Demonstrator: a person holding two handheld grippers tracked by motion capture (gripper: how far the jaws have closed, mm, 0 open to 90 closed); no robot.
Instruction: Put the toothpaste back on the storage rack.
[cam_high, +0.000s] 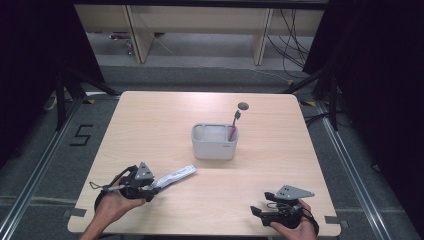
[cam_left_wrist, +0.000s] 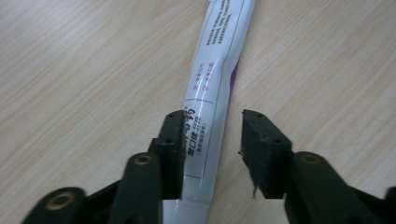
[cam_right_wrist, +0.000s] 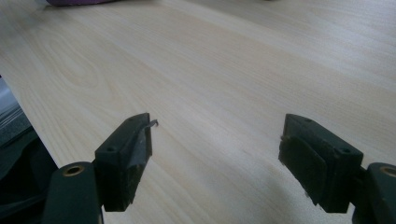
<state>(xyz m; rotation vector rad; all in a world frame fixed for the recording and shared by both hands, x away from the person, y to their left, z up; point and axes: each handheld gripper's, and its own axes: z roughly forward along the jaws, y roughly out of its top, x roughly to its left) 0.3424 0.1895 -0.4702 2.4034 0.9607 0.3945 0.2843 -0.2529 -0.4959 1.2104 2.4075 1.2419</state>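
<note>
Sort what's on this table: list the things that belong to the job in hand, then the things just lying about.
Part of the job:
- toothpaste tube, lying between the left gripper's open jaws
- grey holder, likely where the tube goes
- toothbrush, already standing in the holder

Just lying about:
- small dark round thing beyond the holder
- right gripper, open over bare table
</note>
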